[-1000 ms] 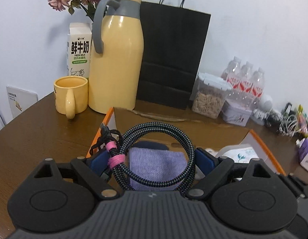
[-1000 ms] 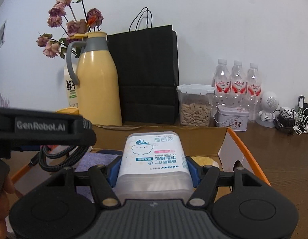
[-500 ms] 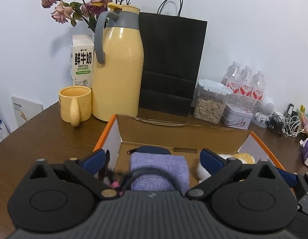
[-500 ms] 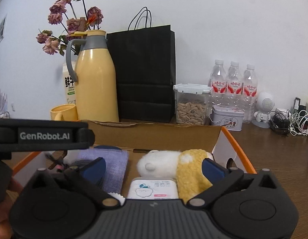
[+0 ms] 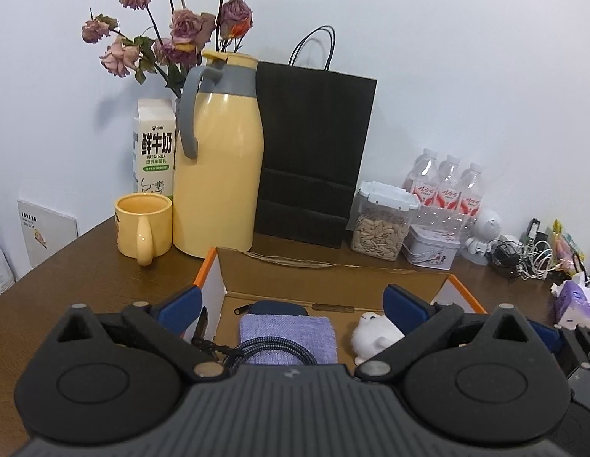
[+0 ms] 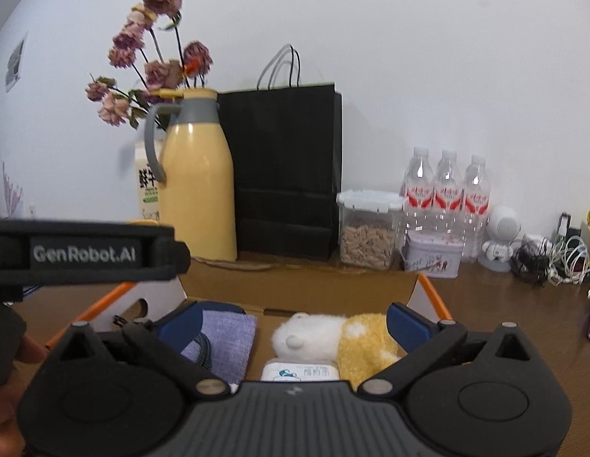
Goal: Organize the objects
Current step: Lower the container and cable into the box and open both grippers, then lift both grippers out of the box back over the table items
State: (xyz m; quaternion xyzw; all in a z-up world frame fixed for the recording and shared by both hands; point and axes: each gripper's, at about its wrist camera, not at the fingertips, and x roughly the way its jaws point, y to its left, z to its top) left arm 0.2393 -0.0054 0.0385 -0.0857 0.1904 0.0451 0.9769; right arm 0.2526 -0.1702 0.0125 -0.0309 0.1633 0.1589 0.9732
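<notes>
Left gripper point(image 5: 293, 306): blue-padded jaws spread wide, nothing between the pads, hovering over the open cardboard box point(image 5: 325, 278). Right gripper point(image 6: 293, 321): likewise spread to the full, empty, above the same box.

Inside the box, below the left gripper: a braided black cable point(image 5: 272, 350) coiled on a lilac woven cloth point(image 5: 287, 333), with a dark blue pouch point(image 5: 276, 308) behind the cloth. Further right, a fluffy white-and-yellow plush toy point(image 6: 333, 337), and in front of it a white plastic pack point(image 6: 300, 373) with a small blue cartoon print; writing too small to read. Orange edging along the box flaps.

On the left gripper's black body, seen from the right wrist: "GenRobot.AI" in grey letters.

Beyond the box, on the brown wooden table point(image 5: 85, 266): a glossy yellow mug point(image 5: 142, 230), a tall yellow thermos jug point(image 5: 218, 156) with grey handle, a white carton point(image 5: 154, 148) printed "FRESH MILK" under bold Chinese characters, a matte black paper bag point(image 5: 314, 144), dried pink roses point(image 5: 169, 38), a clear lidded jar of seeds point(image 5: 382, 222), red-labelled water bottles point(image 5: 447, 190).
</notes>
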